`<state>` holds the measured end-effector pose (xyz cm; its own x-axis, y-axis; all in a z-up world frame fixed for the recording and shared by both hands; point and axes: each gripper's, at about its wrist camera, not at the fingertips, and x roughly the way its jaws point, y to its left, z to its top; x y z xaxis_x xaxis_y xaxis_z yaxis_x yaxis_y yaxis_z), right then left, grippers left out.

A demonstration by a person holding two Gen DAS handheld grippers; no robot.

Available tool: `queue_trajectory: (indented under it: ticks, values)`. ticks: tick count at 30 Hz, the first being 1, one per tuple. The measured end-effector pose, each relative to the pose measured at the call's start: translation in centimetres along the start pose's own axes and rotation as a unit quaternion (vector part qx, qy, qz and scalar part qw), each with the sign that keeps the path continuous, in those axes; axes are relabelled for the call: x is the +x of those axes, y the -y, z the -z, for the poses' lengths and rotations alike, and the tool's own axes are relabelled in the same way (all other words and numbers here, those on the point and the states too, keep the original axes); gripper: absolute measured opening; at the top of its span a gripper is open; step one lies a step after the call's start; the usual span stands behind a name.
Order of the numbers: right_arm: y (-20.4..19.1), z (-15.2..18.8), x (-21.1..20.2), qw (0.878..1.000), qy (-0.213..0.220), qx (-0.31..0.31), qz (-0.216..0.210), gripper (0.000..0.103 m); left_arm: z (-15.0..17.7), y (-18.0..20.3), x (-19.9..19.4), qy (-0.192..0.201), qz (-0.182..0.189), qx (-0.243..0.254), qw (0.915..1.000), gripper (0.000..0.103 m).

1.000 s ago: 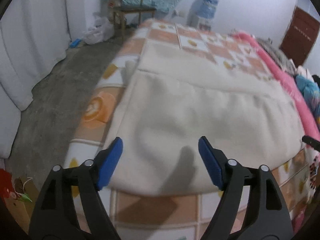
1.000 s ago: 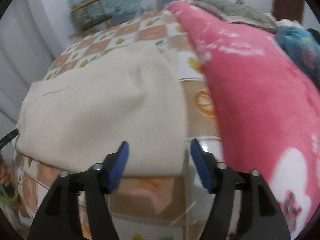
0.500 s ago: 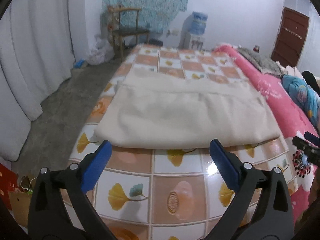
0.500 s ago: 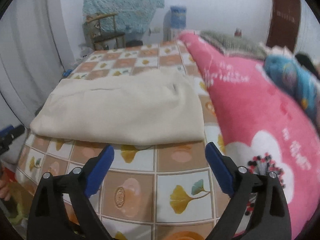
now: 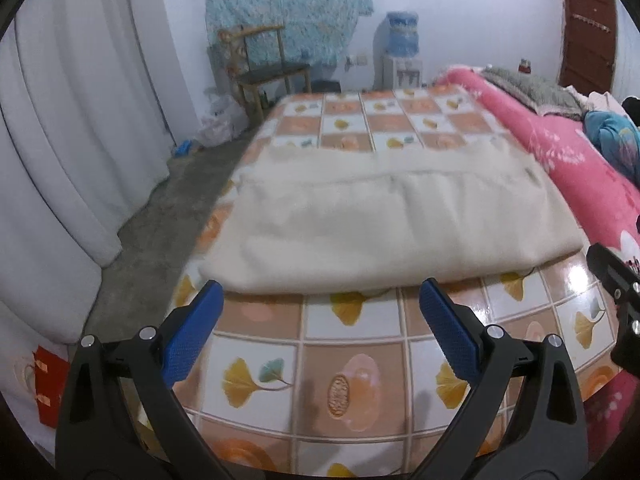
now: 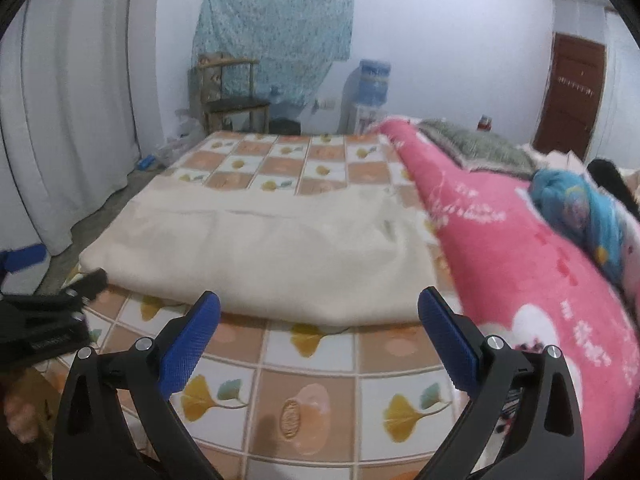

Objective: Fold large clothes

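Observation:
A large cream garment (image 5: 392, 232) lies folded into a wide flat band across the checked bed cover (image 5: 352, 376). My left gripper (image 5: 320, 286) hovers open in front of the fold's near edge, with nothing between its blue pads. In the right wrist view the same cream garment (image 6: 272, 252) lies ahead. My right gripper (image 6: 320, 295) is before its near edge, jaws still opening and empty. Each gripper shows at the edge of the other's view: the right gripper (image 5: 616, 284), the left gripper (image 6: 44, 316).
A pink flowered blanket (image 6: 520, 264) is heaped along the bed's right side, with a blue bundle (image 6: 580, 208) on it. White curtains (image 5: 80, 128) and grey floor (image 5: 160, 216) lie to the left. A wooden chair (image 5: 268, 68), water dispenser (image 5: 400, 56) and brown door (image 5: 588, 28) stand at the back.
Both grippers have let go of the cream garment, opened wide and drawn back and up from it. The garment now lies flat on the bed farther ahead.

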<state>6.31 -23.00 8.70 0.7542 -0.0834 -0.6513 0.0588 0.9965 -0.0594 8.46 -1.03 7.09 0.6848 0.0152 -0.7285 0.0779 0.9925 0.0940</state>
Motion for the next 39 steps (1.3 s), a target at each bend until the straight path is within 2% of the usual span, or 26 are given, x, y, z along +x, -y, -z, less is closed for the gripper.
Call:
queue_trajectory:
  ticks: [6,19,39]
  values:
    - [-0.1,0.9,2.7,0.998,-0.054,0.009,-0.003,0.096,0.4,0.9,2.3,-0.039,0.02,-0.015,0.9989,0.095]
    - [-0.2,2.0,5.0,0.994,-0.104,0.025,-0.021,0.096,1.4,2.0,4.2,-0.079,0.021,-0.013,0.9966,0.095]
    - [-0.2,2.0,4.9,0.993,-0.112,0.021,-0.023,0.096,1.7,1.7,4.1,-0.087,0.024,-0.021,0.9957,0.095]
